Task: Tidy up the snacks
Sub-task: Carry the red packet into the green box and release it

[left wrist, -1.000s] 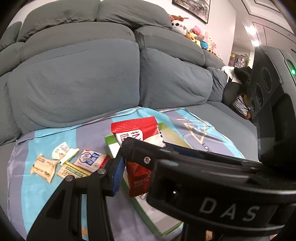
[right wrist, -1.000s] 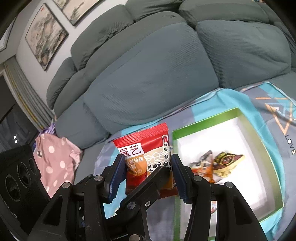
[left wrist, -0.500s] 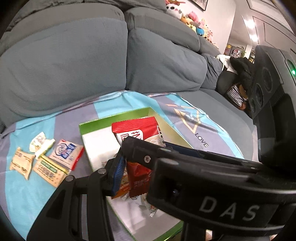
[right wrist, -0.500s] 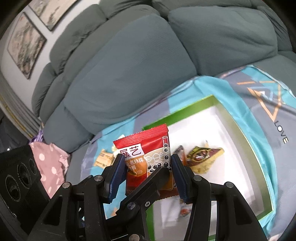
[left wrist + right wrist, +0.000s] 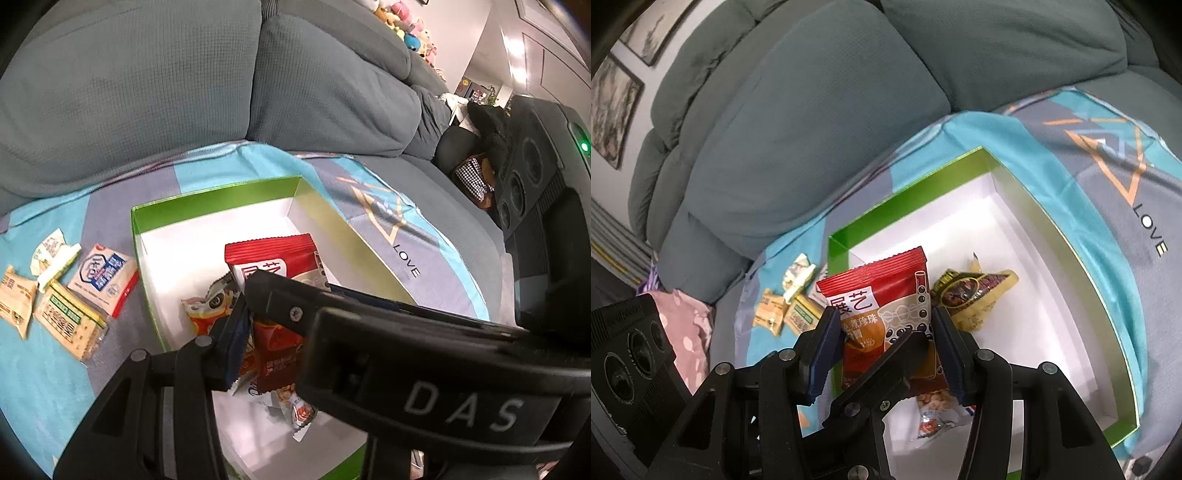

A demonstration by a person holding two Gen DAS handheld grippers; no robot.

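Observation:
A red snack packet (image 5: 882, 314) with Chinese print is held upright between both grippers, above the open green-rimmed white box (image 5: 997, 162). It also shows in the left wrist view (image 5: 275, 258). My right gripper (image 5: 884, 350) is shut on its sides. My left gripper (image 5: 245, 325) is shut on its lower part, with the right gripper's black arm crossing in front. Inside the box lie a yellow-black packet (image 5: 975, 291), an orange packet (image 5: 203, 314) and a small clear-ended packet (image 5: 934, 410). Several small packets (image 5: 74, 295) lie on the cloth left of the box.
The box (image 5: 218, 192) sits on a blue and grey cloth (image 5: 369, 192) spread on a grey sofa (image 5: 147, 92). A pink spotted cloth (image 5: 687, 325) lies at the far left. Dark clothing (image 5: 480, 122) lies at the sofa's right end.
Both grippers have carried the red packet from beside the box's left edge to over its inside, and lower. The grip has not changed.

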